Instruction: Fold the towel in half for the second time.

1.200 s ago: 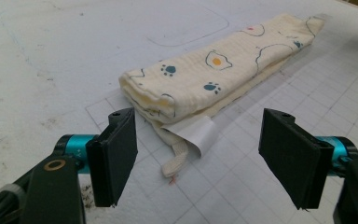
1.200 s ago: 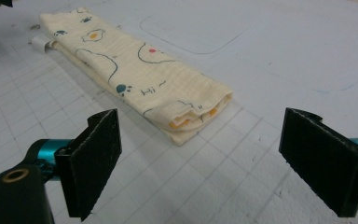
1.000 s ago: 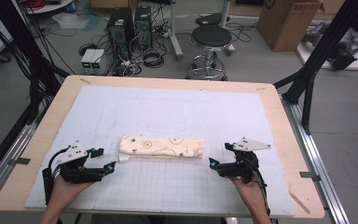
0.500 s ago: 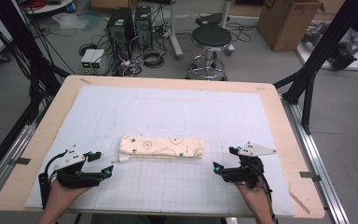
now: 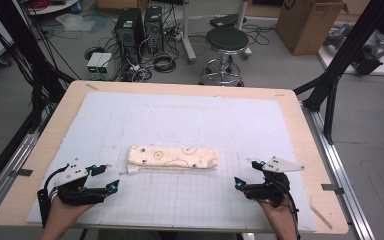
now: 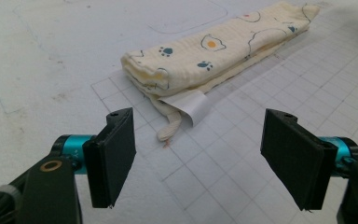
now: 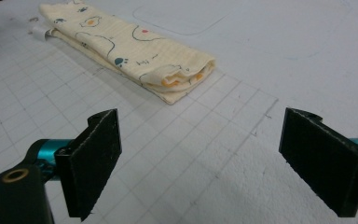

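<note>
Gridded mat [image 5: 190, 200], blank-tagged folded cloth [image 5: 174, 156]

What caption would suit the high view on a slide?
Two hand-held grippers, left gripper and right gripper, both open, flank a folded patterned cloth on a gridded mat.

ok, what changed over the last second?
Both grippers drew back from the folded cloth toward the person's edge of the table: the left gripper down and slightly outward, the right gripper likewise. Both jaws stand open, holding nothing. The cloth lies where it was, untouched.
</note>
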`<control>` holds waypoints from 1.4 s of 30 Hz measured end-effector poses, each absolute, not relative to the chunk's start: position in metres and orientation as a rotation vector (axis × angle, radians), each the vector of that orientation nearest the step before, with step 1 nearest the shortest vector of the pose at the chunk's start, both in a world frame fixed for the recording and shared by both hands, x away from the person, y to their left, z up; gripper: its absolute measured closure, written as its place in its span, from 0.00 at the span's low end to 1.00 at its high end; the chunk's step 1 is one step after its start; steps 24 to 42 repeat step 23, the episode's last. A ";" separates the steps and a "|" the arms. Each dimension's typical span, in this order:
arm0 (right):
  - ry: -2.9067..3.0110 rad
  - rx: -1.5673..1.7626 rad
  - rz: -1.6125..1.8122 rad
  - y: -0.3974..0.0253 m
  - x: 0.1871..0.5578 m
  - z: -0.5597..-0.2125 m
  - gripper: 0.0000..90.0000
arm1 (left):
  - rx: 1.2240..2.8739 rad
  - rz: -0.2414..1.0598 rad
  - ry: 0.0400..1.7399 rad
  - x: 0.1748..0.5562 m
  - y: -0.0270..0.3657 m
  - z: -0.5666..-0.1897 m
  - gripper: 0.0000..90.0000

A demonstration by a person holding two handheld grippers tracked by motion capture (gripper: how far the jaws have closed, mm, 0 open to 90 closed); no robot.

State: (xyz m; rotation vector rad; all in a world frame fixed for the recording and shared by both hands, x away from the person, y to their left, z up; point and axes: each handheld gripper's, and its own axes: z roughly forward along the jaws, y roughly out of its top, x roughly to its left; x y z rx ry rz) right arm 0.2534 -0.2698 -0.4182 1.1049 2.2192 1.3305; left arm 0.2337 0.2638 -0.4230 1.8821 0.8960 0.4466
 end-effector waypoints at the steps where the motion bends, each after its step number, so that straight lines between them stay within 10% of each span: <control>1: 2.214 1.107 1.329 -0.271 0.253 -0.418 0.14 | 1.878 0.449 0.897 0.233 0.264 -0.423 0.30; 42: 2.223 1.111 1.308 -0.272 0.248 -0.422 0.14 | 1.885 0.452 0.893 0.232 0.265 -0.424 0.30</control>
